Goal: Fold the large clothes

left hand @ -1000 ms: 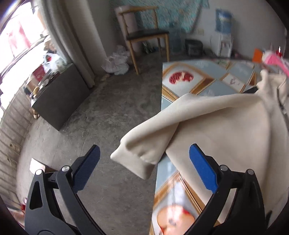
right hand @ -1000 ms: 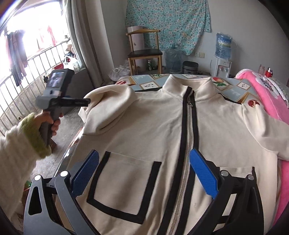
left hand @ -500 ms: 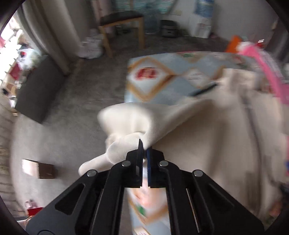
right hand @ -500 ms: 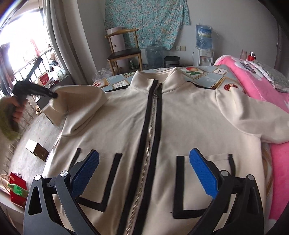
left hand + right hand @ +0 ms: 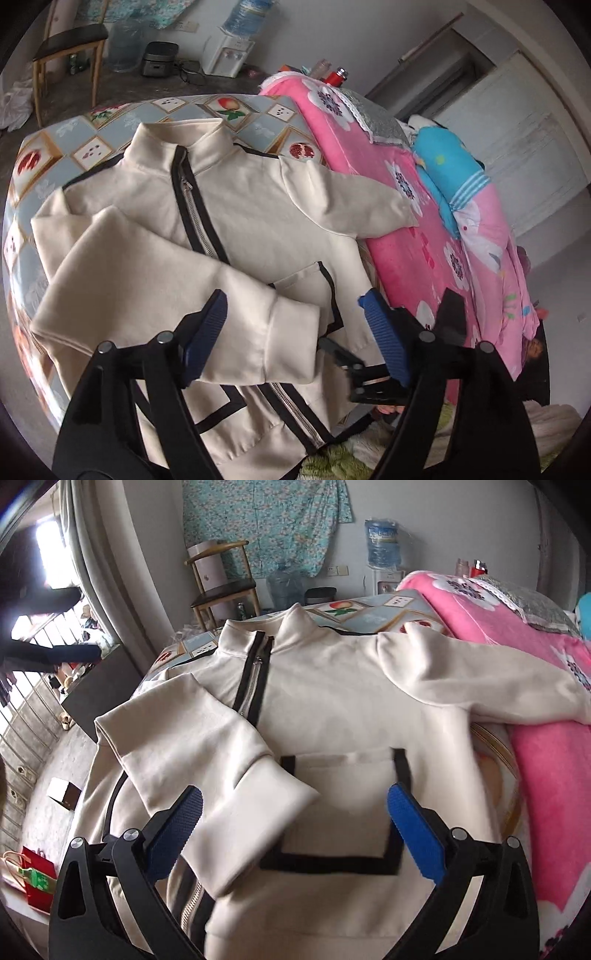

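We see the jacket [image 5: 258, 206] on a patterned table [image 5: 48, 155]; the sleeve [image 5: 166, 295] now lies folded across it, released; left gripper [image 5: 291, 332] just opened, right gripper [image 5: 295, 827] apart.

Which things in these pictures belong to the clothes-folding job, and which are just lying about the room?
Belong to the job:
- cream jacket
- its folded-in sleeve
- its outstretched sleeve
- left tool, open
- right tool, open

Just lying about:
- wooden chair
- water dispenser
- pink blanket
- red bag
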Available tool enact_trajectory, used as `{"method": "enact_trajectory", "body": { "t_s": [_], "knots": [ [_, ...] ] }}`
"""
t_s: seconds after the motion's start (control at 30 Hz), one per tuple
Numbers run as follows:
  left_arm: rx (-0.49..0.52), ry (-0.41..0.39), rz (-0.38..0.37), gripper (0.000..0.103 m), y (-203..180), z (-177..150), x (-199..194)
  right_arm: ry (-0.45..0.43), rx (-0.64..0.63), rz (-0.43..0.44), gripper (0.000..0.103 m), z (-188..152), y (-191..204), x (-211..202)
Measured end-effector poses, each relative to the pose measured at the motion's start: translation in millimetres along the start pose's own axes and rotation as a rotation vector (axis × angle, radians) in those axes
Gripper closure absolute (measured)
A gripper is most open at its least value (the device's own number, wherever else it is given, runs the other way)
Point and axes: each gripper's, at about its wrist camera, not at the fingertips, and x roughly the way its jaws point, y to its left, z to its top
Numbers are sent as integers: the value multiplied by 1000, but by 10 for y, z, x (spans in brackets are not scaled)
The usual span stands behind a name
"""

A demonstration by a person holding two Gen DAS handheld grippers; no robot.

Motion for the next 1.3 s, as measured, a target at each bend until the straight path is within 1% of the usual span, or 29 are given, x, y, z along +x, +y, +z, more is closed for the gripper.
{"method": "enact_trajectory", "body": {
  "t_s": [0.03, 0.07, 0.1, 0.13, 0.17, 0.23, 0.33, 0.37, 0.4, 0.47, 0.53, 0.57, 0.6, 0.63, 0.7, 0.8, 0.9, 0.93, 1.03, 1.07, 1.13, 1.17, 1.2, 1.23, 1.27, 1.3],
  "knots": [
    [-22, -34, 17, 27, 83, -119, -42, 9, 6, 20, 5, -19, -54, -23],
    [-37, -70, 59, 21, 147, -239, -82, 23, 18, 53, 5, -19, -103, -22],
    [-51, -100, 105, 18, 231, -291, -104, 48, 40, 113, 5, -28, -150, -10],
    [-68, -134, 181, 18, 315, -437, -126, 68, 57, 157, 5, -33, -172, 10],
    [-85, -147, 255, 18, 396, -557, -122, 95, 75, 204, 5, -35, -183, 44],
    [-126, -162, 370, 18, 552, -802, -62, 146, 104, 275, 5, -39, -161, 132],
    [-126, -161, 560, 18, 726, -1041, 136, 229, 160, 319, 6, -57, -148, 336],
    [-128, -147, 607, 18, 782, -1110, 210, 257, 189, 332, 9, -66, -165, 412],
    [-139, -140, 636, 18, 848, -1164, 269, 291, 221, 330, 14, -83, -185, 488],
    [-146, -141, 676, 18, 968, -1235, 299, 317, 266, 331, 19, -118, -238, 555],
    [-146, -137, 692, 18, 1078, -1264, 365, 325, 305, 338, 23, -136, -271, 573],
    [-151, -124, 691, 18, 1126, -1267, 387, 328, 317, 335, 28, -138, -287, 595],
    [-159, -120, 680, 18, 1180, -1274, 385, 334, 329, 325, 34, -138, -296, 619],
    [-166, -125, 672, 17, 1204, -1282, 369, 337, 332, 317, 36, -138, -306, 640],
    [-159, -137, 669, 15, 1219, -1295, 347, 341, 337, 300, 45, -131, -295, 653],
    [-154, -151, 653, 12, 1241, -1349, 340, 328, 332, 272, 54, -136, -271, 538],
    [-147, -173, 626, 7, 1236, -1360, 374, 294, 322, 261, 54, -111, -288, 389],
    [-141, -178, 625, 7, 1232, -1370, 376, 289, 316, 256, 54, -108, -282, 373],
    [-115, -152, 647, 7, 1205, -1340, 450, 301, 335, 243, 56, -138, -356, 317],
    [-105, -139, 655, 7, 1195, -1336, 467, 289, 339, 222, 56, -166, -408, 226],
    [-96, -126, 659, 7, 1190, -1331, 474, 257, 327, 141, 56, -233, -525, 10],
    [-95, -125, 658, 7, 1190, -1331, 474, 240, 319, 84, 54, -292, -613, -130],
    [-95, -124, 655, 7, 1195, -1334, 466, 233, 318, 43, 50, -329, -674, -211],
    [-95, -121, 652, 7, 1196, -1332, 465, 228, 324, -16, 47, -410, -787, -326],
    [-94, -116, 649, 7, 1197, -1327, 465, 232, 332, -70, 46, -502, -897, -416],
    [-95, -108, 648, 7, 1197, -1328, 458, 237, 338, -105, 46, -582, -975, -467]
  ]
}}
